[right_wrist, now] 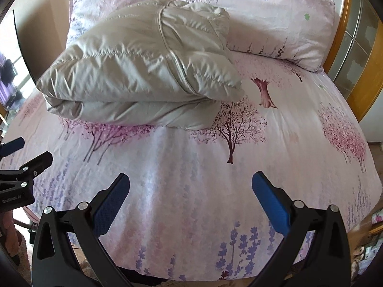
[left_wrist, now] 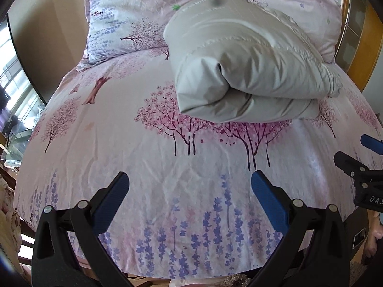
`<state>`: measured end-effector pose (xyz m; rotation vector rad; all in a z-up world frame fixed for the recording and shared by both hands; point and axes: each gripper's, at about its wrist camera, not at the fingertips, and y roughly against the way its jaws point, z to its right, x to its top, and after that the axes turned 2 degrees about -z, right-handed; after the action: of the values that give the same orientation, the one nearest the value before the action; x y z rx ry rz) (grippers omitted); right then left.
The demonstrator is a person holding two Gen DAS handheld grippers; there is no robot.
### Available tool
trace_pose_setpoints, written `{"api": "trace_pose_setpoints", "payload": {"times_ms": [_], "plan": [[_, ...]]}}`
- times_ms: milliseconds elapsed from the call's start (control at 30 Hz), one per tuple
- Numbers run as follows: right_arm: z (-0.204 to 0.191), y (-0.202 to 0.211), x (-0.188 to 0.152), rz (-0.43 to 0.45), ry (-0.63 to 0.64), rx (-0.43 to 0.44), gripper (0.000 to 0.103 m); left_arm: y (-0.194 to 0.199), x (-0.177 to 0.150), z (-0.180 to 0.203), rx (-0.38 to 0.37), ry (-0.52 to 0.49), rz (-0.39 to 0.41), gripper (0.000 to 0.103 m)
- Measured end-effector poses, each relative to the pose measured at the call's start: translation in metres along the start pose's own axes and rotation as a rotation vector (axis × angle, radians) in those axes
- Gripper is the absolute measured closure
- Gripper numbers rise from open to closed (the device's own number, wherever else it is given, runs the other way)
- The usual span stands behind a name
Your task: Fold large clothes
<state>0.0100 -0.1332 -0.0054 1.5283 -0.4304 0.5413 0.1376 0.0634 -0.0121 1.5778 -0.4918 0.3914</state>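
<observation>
**Folded puffer jacket resting mid-bed, both grippers clear of it**

Pink bedding printed with blossom trees and lavender stalks covers the bed (left_wrist: pixel 148 167), with two matching pillows (left_wrist: pixel 124 16) propped at its head against a wooden headboard (right_wrist: pixel 344 35). On the sheet just before the pillows lies a pale grey quilted jacket (left_wrist: pixel 239 71), folded over itself into a thick, puffy bundle. Its long axis runs roughly across the bed, side to side, and the rolled fold edge faces the cameras at the foot; the far end of the bundle touches or overlaps the pillows. In the right wrist view a seam or cord line crosses the top of the jacket from back to front.

The left gripper (left_wrist: pixel 190 198) hovers over bare sheet near the foot of the bed, its blue-padded fingers (left_wrist: pixel 112 203) spread wide with nothing between them. The right gripper (right_wrist: pixel 190 198) hangs likewise, jaws apart and empty, well short of the jacket. Each tool shows at the edge of the other's view, side by side.
</observation>
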Motion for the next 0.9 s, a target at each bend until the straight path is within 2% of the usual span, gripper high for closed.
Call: {"api": "trace_pose_setpoints", "payload": {"times_ms": [900], "plan": [[0.0035,-0.0092,-0.0001,-0.028,-0.014,0.009,0.001,-0.0094,0.0029,-0.0011,0.003,-0.001,-0.033,0.002]]}}
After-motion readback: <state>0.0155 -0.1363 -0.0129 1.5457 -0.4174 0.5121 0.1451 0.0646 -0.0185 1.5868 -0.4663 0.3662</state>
